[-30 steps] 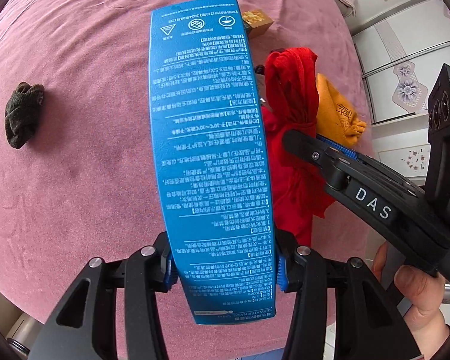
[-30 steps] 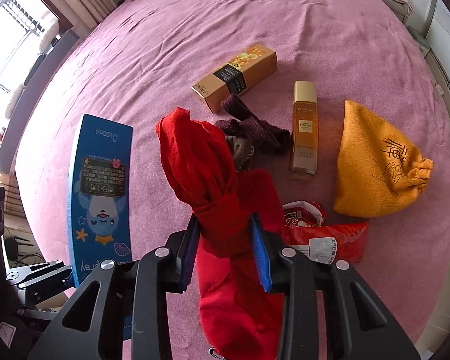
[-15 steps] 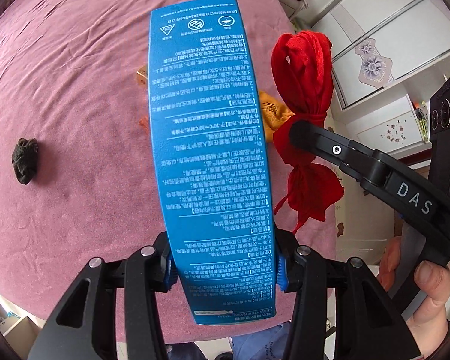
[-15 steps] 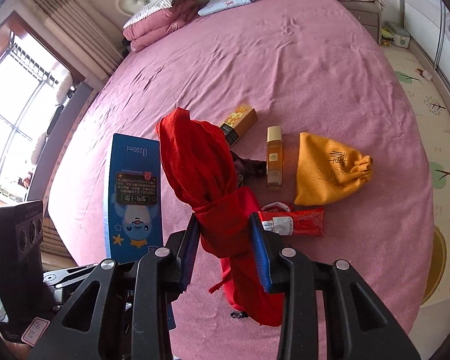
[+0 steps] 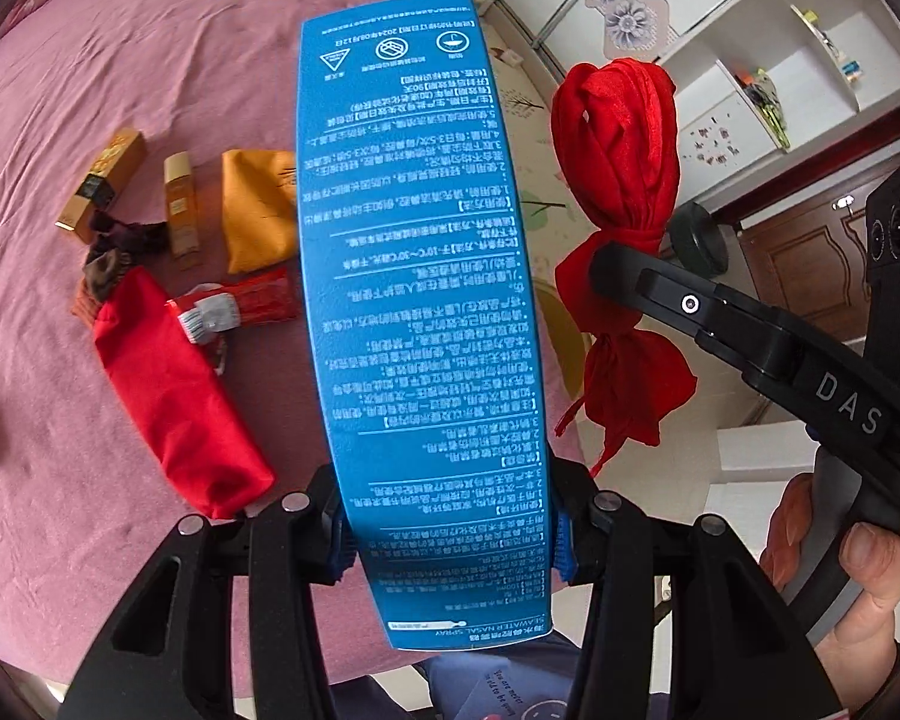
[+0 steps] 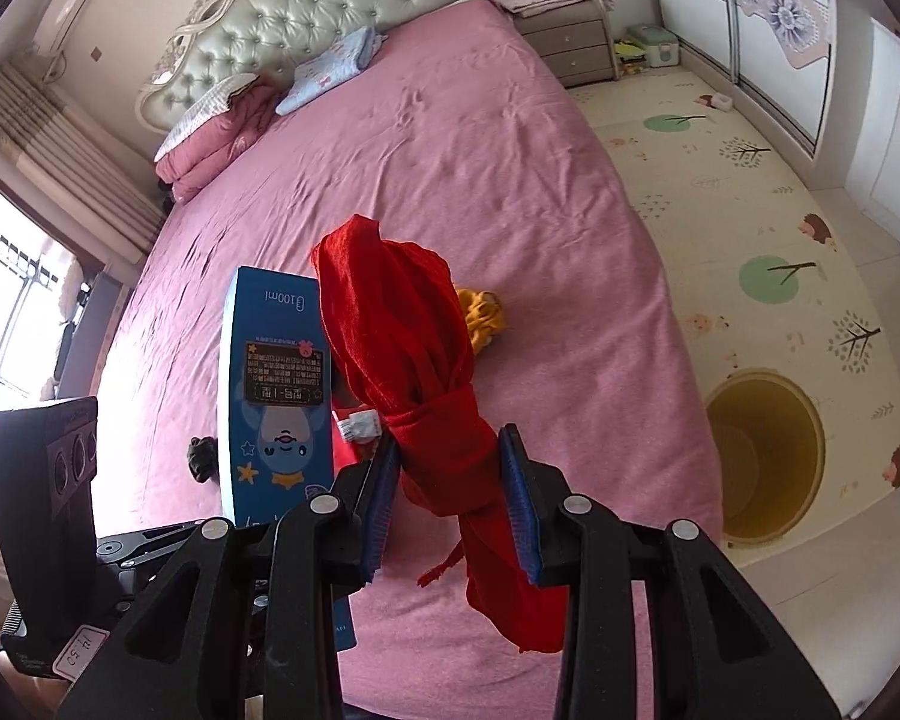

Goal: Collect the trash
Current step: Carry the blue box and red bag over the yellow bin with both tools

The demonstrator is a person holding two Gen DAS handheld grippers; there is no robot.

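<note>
Gripping the blue box point(image 5: 423, 312), the left gripper point(image 5: 450, 531) is pressing its pads on the box's two narrow sides, low on its length, so that the box is standing up along the fingers. The right gripper point(image 6: 450, 498) is clenching a knotted red cloth point(image 6: 414, 378) at its knot, with the loose ends hanging below the pads. Against the frames a second ago, both grips are looking the same, but both grippers are now sitting higher and further back from the bed point(image 6: 450, 138): the bed is looking smaller, and the headboard point(image 6: 306, 12), the floor mat point(image 6: 768, 192) and a yellow bin point(image 6: 762, 456) on the floor beside the bed are coming into the right view. Only the left view is showing the things lying on the bed: a gold box point(image 5: 102, 180), a gold bottle point(image 5: 180, 204), an orange pouch point(image 5: 258, 210), a red bag point(image 5: 180, 402), a red wrapper point(image 5: 234, 306) and a hand point(image 5: 858, 588) on the right gripper's grip. Only the right view is showing the bin and the box's cartoon front.
</note>
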